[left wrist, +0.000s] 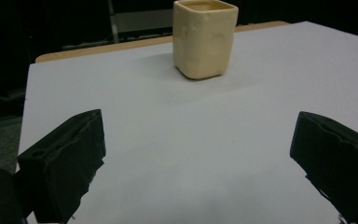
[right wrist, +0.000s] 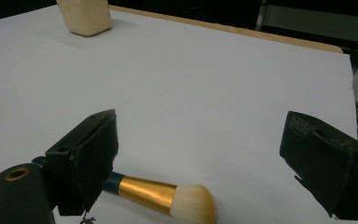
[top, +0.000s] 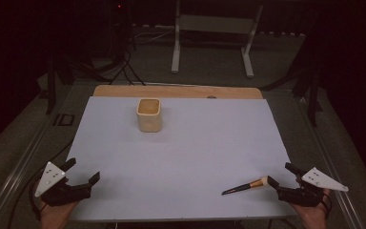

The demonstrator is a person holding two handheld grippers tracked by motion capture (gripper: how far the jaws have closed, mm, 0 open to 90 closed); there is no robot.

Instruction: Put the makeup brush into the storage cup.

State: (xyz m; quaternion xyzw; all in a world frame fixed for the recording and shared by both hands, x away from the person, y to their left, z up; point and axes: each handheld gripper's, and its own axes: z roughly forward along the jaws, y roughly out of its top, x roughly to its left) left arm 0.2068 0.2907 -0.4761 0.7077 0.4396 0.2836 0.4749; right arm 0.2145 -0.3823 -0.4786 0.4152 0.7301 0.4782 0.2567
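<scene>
2 grippers rest at the near edge of the table, one at each corner, both with jaws spread wide and holding nothing. The right gripper (top: 280, 174) sits at the near right, a hand (top: 312, 213) behind it, its grey three-cornered plate pointing off to the right. Just beside its left jaw lies a makeup brush (top: 246, 185), flat on the pale sheet (top: 181, 157) that covers the table. The brush has a dark handle pointing left and slightly near, a gold ferrule, and a cream bristle head at its right end, close to the jaw. In the right gripper view the brush (right wrist: 161, 195) lies low in front of the jaws, its handle passing behind the left jaw and its bristle head lying free between the 2 jaws, touched by neither pad.

The left gripper (top: 82, 172) sits at the near left, well apart from the brush, with bare sheet between its jaws.

Farther off, left of centre on the far part of the sheet, stands a cream square-sided cup (top: 149, 115), upright and open at the top. Beyond the sheet a strip of wooden table (top: 181, 91) edge shows.
</scene>
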